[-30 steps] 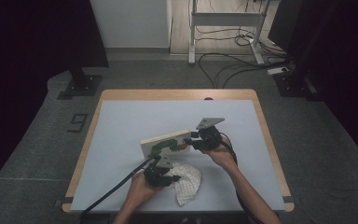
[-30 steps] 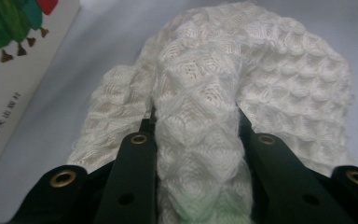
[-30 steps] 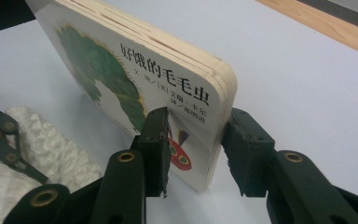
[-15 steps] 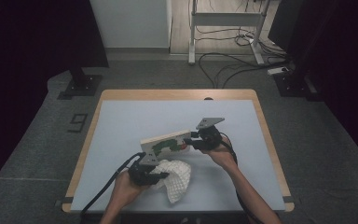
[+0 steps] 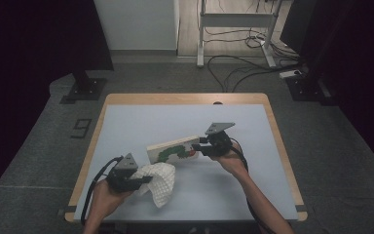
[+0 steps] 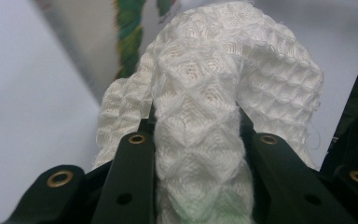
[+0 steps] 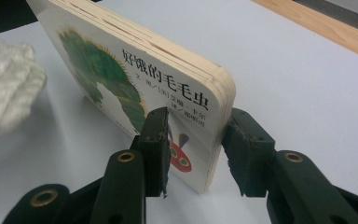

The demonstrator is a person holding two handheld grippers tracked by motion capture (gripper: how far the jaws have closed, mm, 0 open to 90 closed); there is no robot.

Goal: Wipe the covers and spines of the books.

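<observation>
Your left gripper [image 5: 143, 179] fingers clamp the white cloth [image 5: 160, 183]; right gripper [image 5: 200, 148] fingers grip the board book [image 5: 173, 149], apparently standing on the table [image 5: 141, 122].

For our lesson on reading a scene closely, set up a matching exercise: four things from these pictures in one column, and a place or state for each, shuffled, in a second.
Things:
1. white cloth
2. board book
3. left claw
4. table

States:
A. stood on edge, clamped at one end by the right claw
B. pale blue top, wooden rim
C. bunched, draped over jaws
D. shut on the cloth

Pairs: 1-C, 2-A, 3-D, 4-B
</observation>
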